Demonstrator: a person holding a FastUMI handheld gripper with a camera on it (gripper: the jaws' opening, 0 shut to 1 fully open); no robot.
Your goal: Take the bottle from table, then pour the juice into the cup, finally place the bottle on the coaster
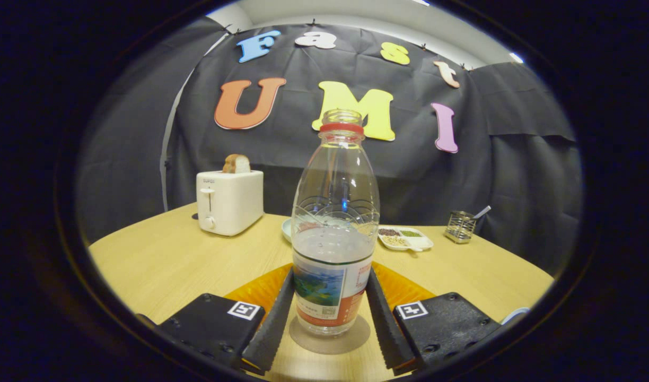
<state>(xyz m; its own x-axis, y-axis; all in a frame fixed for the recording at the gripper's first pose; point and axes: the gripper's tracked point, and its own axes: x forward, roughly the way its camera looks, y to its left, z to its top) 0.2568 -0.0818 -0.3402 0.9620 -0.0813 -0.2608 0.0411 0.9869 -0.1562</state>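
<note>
The jaws (330, 284) are set on both sides of a clear plastic bottle (332, 233), low in the middle of the frame. Both fingers (274, 318) are seen right against the bottle's label, so the bottle looks gripped between them. The bottle is upright, with no cap and a red ring at its neck. It is about half full of clear liquid. Its base is placed on a round see-through coaster (330, 337) on the wooden worktop (160, 260). An orange mat (255, 289) is seen just behind the fingers. Further back, at centre left, a white toaster (229, 201) is seen with a slice of bread (236, 164) poking out. Behind the bottle a pale plate (287, 229) is partly hidden. To the right, a white tray with small foods (405, 239) is laid, and then a wire holder (459, 226).
</note>
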